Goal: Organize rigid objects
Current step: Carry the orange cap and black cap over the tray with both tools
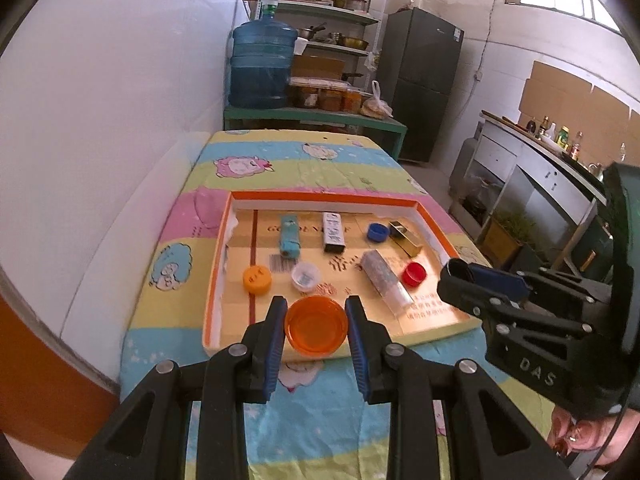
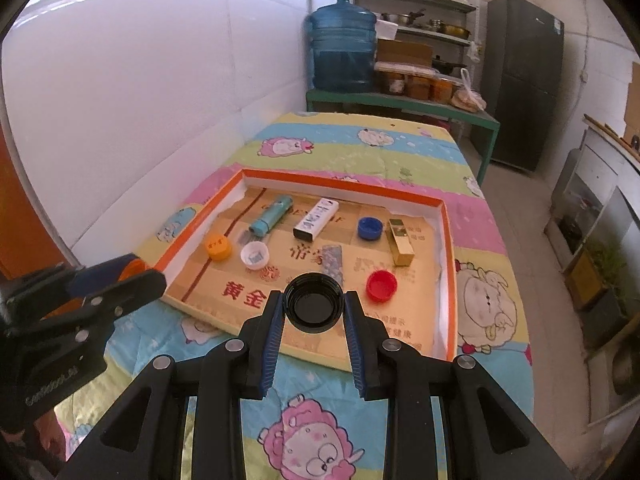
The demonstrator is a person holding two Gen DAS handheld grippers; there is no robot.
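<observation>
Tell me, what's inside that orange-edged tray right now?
In the tray: four loose caps, orange, white, blue, red; a teal tube, white box, gold box. The held black cap partly hides a glittery tube.

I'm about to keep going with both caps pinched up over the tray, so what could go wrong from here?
1. The translucent orange plastic lid sits only at the left gripper fingertips; it may slip.
2. The round black plastic cap in the right gripper could fall onto the glittery clear tube.
</observation>
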